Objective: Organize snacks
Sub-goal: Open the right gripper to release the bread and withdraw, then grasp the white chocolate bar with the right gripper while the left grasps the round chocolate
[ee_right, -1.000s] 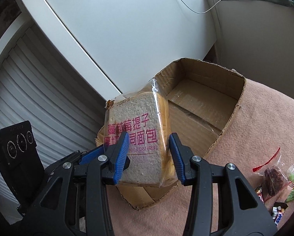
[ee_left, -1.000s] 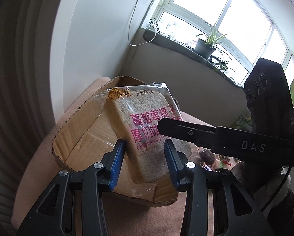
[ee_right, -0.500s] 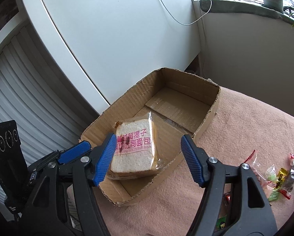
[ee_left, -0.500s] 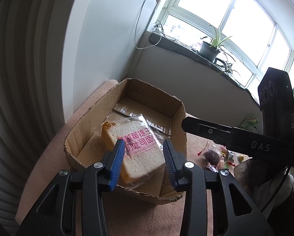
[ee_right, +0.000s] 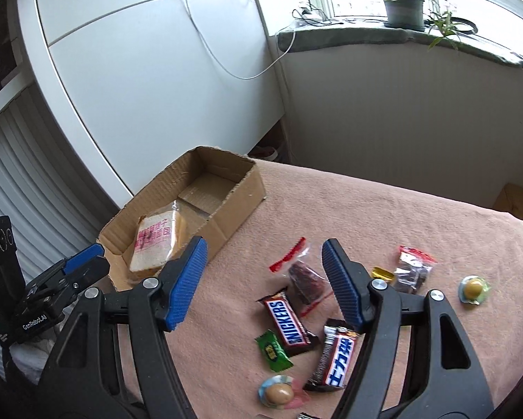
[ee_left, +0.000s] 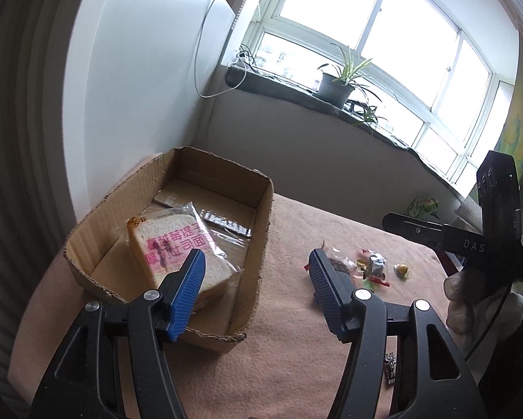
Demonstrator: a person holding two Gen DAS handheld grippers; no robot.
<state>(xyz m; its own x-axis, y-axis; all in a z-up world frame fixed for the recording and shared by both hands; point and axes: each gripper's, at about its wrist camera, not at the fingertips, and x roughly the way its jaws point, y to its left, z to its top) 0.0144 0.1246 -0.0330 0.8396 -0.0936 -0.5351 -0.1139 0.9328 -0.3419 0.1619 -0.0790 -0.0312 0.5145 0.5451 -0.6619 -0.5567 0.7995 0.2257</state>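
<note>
Bread, a wrapped slice with pink lettering (ee_left: 177,248), lies tilted inside the cardboard box (ee_left: 261,216), leaning toward the box's near left wall with the clear wrapper tail spread over the box floor. The box sits at the left end of a table covered in a pinkish cloth (ee_right: 383,216). Loose on the cloth to the right of the box lie the other snacks: a Snickers bar (ee_right: 289,323), a second dark bar with white Chinese characters (ee_right: 336,359) just beside it, a green candy (ee_right: 273,351), a clear bag of dark dried fruit (ee_right: 305,279), another small bag (ee_right: 413,267), and two round wrapped sweets (ee_right: 472,289). The left gripper (ee_left: 254,289) hangs spread wide and empty over the box's near right corner. The right gripper (ee_right: 263,281) is likewise spread wide and holds nothing, above the loose snacks. A potted plant (ee_right: 402,7) stands on the windowsill.
</note>
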